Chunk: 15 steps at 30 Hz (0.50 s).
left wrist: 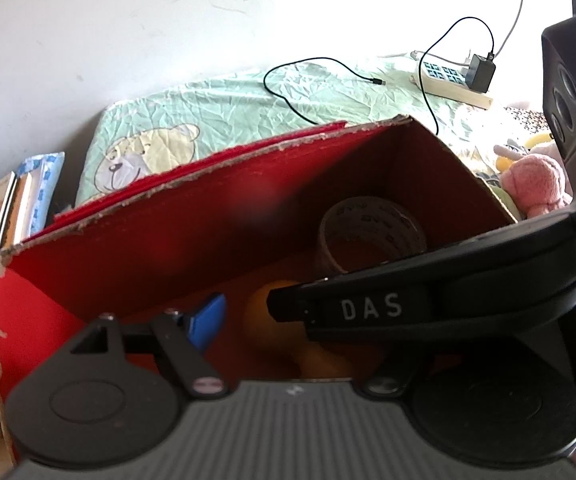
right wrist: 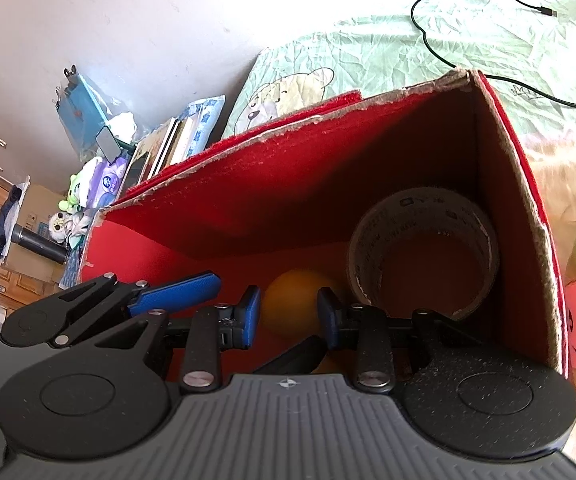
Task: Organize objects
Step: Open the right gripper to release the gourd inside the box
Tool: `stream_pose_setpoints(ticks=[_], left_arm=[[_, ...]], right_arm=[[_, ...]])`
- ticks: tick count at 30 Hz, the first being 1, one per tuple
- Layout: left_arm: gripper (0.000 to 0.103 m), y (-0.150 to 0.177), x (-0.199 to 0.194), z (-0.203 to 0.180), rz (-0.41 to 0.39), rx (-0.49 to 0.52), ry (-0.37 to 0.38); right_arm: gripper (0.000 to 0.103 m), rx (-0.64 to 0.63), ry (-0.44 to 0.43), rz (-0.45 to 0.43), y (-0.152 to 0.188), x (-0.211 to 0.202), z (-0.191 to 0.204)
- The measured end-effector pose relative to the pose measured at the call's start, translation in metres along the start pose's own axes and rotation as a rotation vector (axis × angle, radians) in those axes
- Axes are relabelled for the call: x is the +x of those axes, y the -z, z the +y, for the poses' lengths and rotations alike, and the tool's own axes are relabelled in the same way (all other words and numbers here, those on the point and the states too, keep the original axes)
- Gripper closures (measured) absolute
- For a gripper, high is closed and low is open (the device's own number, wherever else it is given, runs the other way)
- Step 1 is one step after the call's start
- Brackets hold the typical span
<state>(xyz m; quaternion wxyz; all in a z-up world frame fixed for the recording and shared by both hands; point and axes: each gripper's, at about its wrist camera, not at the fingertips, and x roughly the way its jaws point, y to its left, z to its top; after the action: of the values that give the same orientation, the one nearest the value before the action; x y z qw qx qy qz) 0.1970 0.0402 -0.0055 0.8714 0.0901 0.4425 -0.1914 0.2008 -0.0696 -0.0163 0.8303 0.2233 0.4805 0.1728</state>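
Blue-padded fingers [right wrist: 252, 312] of the right gripper [right wrist: 290, 314] stand apart around a round orange ball [right wrist: 294, 304] inside the torn red cardboard box [right wrist: 247, 200], beside a clear tape roll [right wrist: 422, 248]; release appears under way, withdrawal next. Left gripper [left wrist: 243, 312] alongside, grip unclear.

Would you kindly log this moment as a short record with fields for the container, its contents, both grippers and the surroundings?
container: red cardboard box, open at the top, edges torn
contents: tape roll in the far right corner; orange ball beside it
right gripper: open, over the box, fingers either side of the ball, not gripping
left gripper: at the box, state unclear, one finger hidden
surroundings: green bedsheet, power strip, black cable, pink plush toy
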Motion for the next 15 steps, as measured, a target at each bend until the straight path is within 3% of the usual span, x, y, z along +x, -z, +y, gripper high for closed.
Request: stream_pose_setpoints(ticks=[7, 15], left_arm=[[0.025, 0.000, 0.000, -0.003, -0.009, 0.007, -0.034], [0.022, 0.004, -0.013, -0.004, -0.037, -0.027, -0.099]], right_arm=[[0.067, -0.011, -0.002, -0.011, 0.000, -0.002, 0.001], [0.067, -0.046, 0.039, -0.163, 0.013, -0.027, 0.009]])
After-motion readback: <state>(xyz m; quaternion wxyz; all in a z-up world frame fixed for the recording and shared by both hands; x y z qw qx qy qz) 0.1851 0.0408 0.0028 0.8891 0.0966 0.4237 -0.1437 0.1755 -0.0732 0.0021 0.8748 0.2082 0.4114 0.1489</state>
